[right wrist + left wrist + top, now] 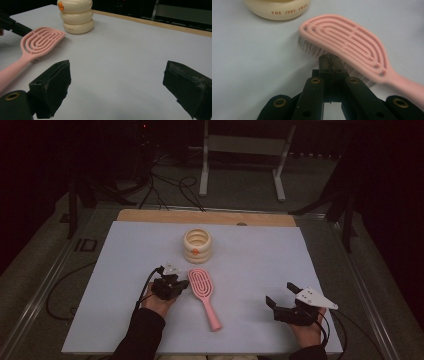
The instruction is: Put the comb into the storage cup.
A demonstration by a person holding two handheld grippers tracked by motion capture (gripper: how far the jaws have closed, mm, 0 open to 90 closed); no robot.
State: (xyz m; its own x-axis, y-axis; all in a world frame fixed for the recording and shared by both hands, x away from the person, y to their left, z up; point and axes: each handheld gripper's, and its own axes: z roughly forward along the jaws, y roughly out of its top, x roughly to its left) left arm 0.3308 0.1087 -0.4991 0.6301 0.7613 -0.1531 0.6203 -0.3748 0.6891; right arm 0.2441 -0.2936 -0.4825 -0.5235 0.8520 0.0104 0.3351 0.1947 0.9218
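Observation:
A pink hairbrush (204,292) lies bristles down on the white mat, its handle toward the near edge; its slotted head (348,43) and the brush (37,45) show in both gripper views. My left gripper (181,285) is shut with nothing in it, its tips (330,62) right against the left side of the brush head. A cream ribbed container (197,245) with an orange spot stands behind the brush. My right gripper (281,293) stands open over bare mat at the near right, its fingers (56,82) wide apart.
The white mat (260,265) covers a wooden table whose far edge (150,216) shows. Metal rails run along both sides. Cables and a white stand's legs (240,167) lie on the floor beyond the table.

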